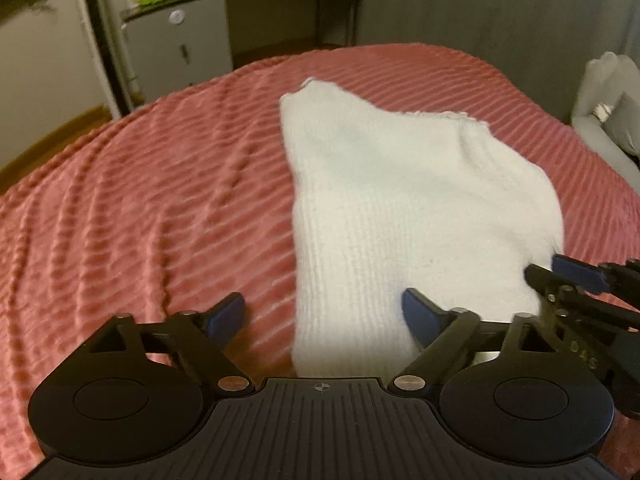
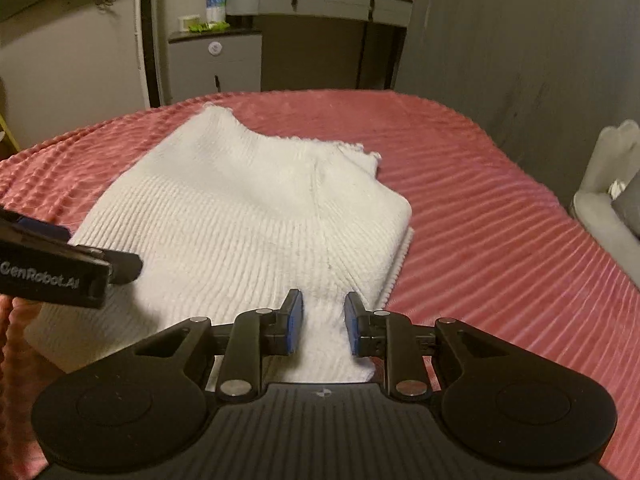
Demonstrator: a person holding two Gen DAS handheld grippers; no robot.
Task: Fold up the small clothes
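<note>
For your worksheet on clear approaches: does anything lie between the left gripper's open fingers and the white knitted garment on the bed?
Nothing visible does. The left gripper is wide open right over the near edge of the white knitted garment, with only the pink bedspread beside it. The right gripper sits at the garment's other near corner.

Near edge of the sweater (image 1: 384,216) is hidden behind the left gripper (image 1: 324,316) body. In the right wrist view the left gripper is cut off by the frame edge beside the sweater. Items on the cabinet (image 2: 216,60) beyond the sweater are too blurred to identify.
</note>
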